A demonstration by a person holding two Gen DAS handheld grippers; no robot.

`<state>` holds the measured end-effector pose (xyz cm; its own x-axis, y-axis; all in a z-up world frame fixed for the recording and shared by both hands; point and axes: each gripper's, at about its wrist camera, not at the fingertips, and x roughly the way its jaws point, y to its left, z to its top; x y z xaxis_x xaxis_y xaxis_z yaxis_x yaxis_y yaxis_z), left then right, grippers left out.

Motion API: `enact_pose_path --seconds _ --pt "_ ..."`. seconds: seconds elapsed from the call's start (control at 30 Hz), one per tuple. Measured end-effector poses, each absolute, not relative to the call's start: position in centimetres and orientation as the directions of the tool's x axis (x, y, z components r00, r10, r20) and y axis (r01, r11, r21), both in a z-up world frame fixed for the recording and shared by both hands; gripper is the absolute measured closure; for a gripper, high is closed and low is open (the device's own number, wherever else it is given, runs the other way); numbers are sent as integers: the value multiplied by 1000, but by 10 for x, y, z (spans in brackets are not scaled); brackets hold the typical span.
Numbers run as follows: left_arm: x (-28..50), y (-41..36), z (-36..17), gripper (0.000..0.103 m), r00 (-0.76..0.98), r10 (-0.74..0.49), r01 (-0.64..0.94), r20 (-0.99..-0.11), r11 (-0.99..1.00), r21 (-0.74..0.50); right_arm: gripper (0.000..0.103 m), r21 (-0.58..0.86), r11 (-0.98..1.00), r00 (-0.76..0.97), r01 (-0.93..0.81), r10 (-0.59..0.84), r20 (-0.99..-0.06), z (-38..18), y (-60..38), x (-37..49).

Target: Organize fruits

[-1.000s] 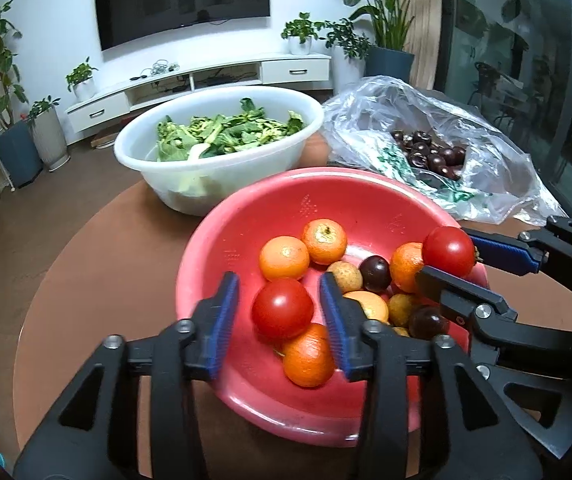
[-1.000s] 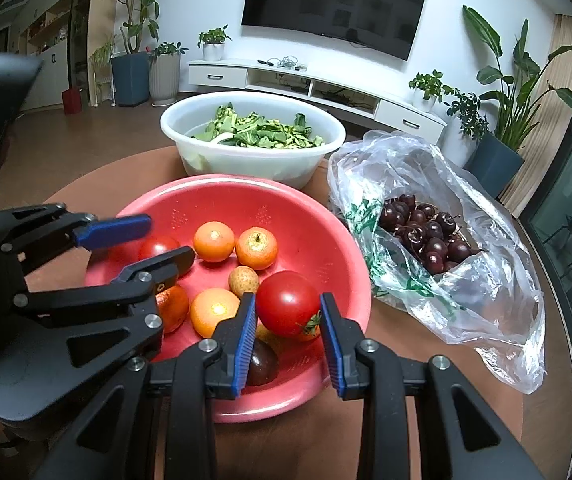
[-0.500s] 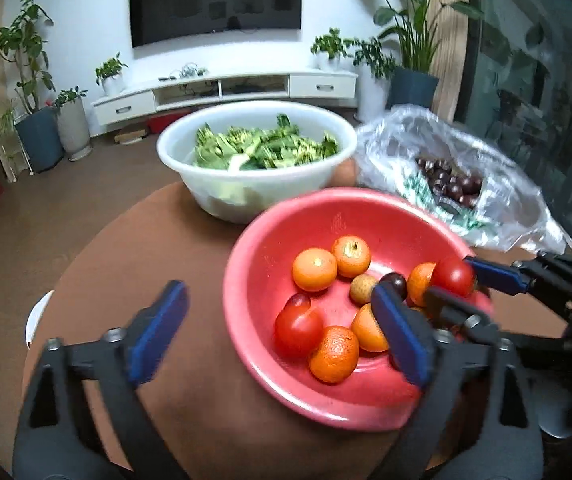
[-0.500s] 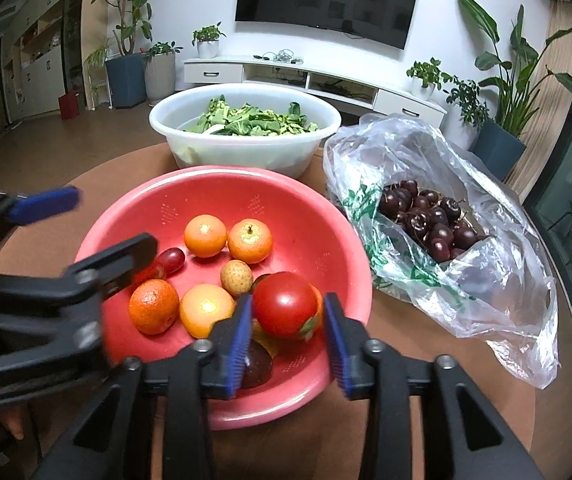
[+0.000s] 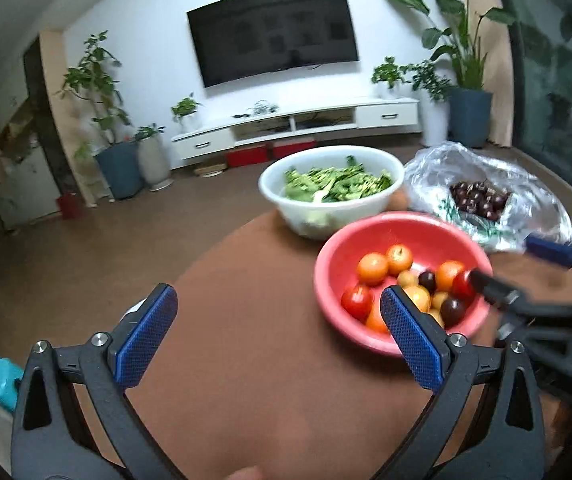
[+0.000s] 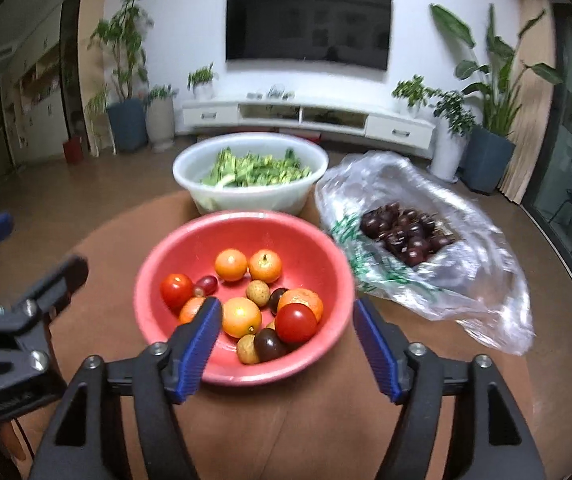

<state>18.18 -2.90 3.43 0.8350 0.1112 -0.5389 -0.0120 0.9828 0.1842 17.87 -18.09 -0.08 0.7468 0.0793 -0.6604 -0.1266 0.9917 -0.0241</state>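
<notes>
- Two tomatoes now sit loose in the red bowl (image 6: 242, 372); a second ago each was pinched between a pair of fingers.
- left gripper (image 5: 278, 330): its fingers have just been opening and are now spread wide with only bare counter (image 5: 246, 380) between them. It has backed off, so in its view the bowl has slid out to about 2 o'clock.
- Its tomato (image 5: 356, 301) lies at the bowl's near-left side.
- right gripper (image 6: 286, 344): its fingers have just been opening too, roughly halfway, not touching anything. The second tomato (image 6: 296, 323) lies in the bowl beyond them, against an orange (image 6: 301, 300).
- White bowl of greens (image 6: 246, 196) at 12 o'clock of the red bowl, bag of cherries (image 6: 405, 236) at 2 o'clock, same as before.
</notes>
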Motion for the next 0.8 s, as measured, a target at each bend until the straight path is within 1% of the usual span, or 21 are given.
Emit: enact_pose_path --seconds 0.1,0.17,0.27,0.3,0.33,0.53,0.7,0.8 --pt "155 -21 41 0 813 119 -50 -569 989 136 20 3 995 787 -104 84 -611 15 -188 149" --pt "139 -16 45 0 805 103 -57 -584 994 97 14 14 995 811 -95 86 -579 26 -191 128" --pt "115 -14 50 0 810 88 -49 -580 995 82 5 15 997 840 -71 67 -538 38 -194 93" --pt "107 -13 51 0 809 86 -49 -582 996 79 2 16 998 843 -63 62 -534 40 -194 85" --pt "101 -13 52 0 808 83 -47 -584 996 76 1 17 998 844 -56 57 -533 41 -194 77" --pt "57 -15 46 0 795 54 -29 -604 998 51 1 -28 999 809 -44 19 -588 36 -183 39" --pt "28 -15 31 0 768 31 -12 -639 999 34 1 14 1000 778 -21 25 -628 31 -187 20" --pt "16 -13 24 0 757 16 -7 -653 1000 16 1 16 1000 770 -16 23 -638 26 -188 13"
